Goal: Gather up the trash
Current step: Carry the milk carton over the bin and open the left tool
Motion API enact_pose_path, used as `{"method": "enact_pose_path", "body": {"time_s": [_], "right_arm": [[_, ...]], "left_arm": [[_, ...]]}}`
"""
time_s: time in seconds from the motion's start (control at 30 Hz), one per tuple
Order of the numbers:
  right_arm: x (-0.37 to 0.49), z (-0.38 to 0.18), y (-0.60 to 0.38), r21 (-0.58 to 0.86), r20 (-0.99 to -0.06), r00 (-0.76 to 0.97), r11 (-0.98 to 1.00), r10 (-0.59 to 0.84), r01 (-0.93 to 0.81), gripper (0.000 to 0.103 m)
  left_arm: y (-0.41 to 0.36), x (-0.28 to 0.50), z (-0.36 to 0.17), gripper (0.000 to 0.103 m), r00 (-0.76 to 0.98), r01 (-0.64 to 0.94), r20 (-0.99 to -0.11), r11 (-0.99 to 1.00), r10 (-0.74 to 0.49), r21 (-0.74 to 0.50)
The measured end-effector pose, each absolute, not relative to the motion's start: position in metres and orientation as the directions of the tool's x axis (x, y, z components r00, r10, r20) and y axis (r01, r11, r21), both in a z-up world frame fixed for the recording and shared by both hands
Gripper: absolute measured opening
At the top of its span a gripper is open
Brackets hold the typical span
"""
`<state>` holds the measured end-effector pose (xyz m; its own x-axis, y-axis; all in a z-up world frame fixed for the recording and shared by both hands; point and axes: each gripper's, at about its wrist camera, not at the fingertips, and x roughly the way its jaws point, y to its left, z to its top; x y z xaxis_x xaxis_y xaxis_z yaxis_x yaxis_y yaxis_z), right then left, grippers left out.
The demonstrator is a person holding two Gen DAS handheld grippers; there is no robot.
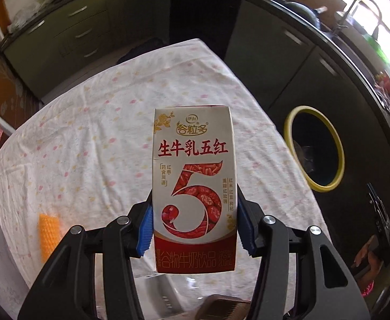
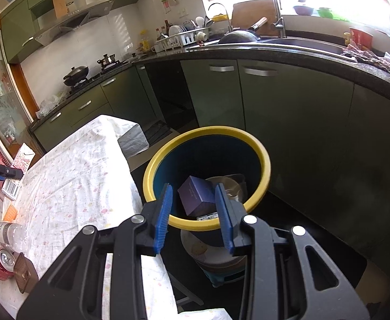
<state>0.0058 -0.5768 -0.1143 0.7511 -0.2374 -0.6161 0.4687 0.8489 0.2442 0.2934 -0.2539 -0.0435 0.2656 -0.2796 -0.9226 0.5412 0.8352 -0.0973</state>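
My left gripper (image 1: 193,218) is shut on a red and white milk carton (image 1: 195,186) and holds it upright above the cloth-covered table (image 1: 88,133). The same carton shows at the far left of the right wrist view (image 2: 21,170), held by the left gripper. My right gripper (image 2: 193,210) is open and empty, just above the near rim of the yellow-rimmed blue trash bin (image 2: 259,149). In the bin lie a purple box (image 2: 197,197) and a clear plastic tray (image 2: 232,184). The bin also shows at the right in the left wrist view (image 1: 336,144).
On the table's near left lie a crushed red can (image 2: 0,265), a clear plastic bottle (image 2: 8,233), a brown lidded box (image 2: 24,274) and an orange sponge (image 1: 49,233). Green kitchen cabinets (image 2: 288,101), a sink counter and a stove surround the table. The bin stands on a stool.
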Motion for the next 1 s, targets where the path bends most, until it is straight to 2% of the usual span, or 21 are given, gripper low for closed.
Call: {"method": "enact_pose_path", "body": {"time_s": [0.27, 0.6, 0.63, 0.67, 0.7, 0.83, 0.93, 1.0], "right_arm": [[-0.018, -0.114, -0.599, 0.270, -0.605, 0.750, 0.818, -0.267, 0.508, 0.032], [-0.036, -0.123, -0.634, 0.340, -0.599, 0.752, 0.764, -0.274, 0.549, 0.033], [-0.037, -0.124, -0.636, 0.346, -0.597, 0.753, 0.759, -0.275, 0.551, 0.033], [-0.038, -0.124, -0.637, 0.349, -0.597, 0.754, 0.757, -0.276, 0.553, 0.034], [-0.038, -0.124, -0.637, 0.348, -0.597, 0.753, 0.757, -0.275, 0.553, 0.036], [-0.034, -0.124, -0.633, 0.342, -0.600, 0.756, 0.770, -0.262, 0.538, 0.037], [-0.029, -0.124, -0.627, 0.332, -0.604, 0.756, 0.782, -0.252, 0.526, 0.037], [-0.025, -0.123, -0.620, 0.323, -0.606, 0.757, 0.793, -0.246, 0.516, 0.037]], "left_arm": [[-0.398, 0.238, -0.044, 0.052, 0.176, 0.732, -0.909, 0.668, -0.379, -0.137], [-0.535, 0.218, -0.082, 0.053, 0.127, 0.806, -0.915, 0.578, -0.383, -0.130], [-0.541, 0.219, -0.085, 0.058, 0.136, 0.806, -0.911, 0.578, -0.390, -0.127], [-0.548, 0.220, -0.085, 0.072, 0.151, 0.807, -0.906, 0.578, -0.396, -0.118], [-0.551, 0.221, -0.084, 0.077, 0.169, 0.806, -0.900, 0.582, -0.401, -0.108], [-0.536, 0.223, -0.063, 0.079, 0.172, 0.804, -0.873, 0.578, -0.457, -0.144], [-0.497, 0.221, -0.036, 0.080, 0.181, 0.799, -0.835, 0.572, -0.519, -0.183], [-0.461, 0.219, -0.018, 0.083, 0.214, 0.790, -0.802, 0.581, -0.558, -0.194]]}}
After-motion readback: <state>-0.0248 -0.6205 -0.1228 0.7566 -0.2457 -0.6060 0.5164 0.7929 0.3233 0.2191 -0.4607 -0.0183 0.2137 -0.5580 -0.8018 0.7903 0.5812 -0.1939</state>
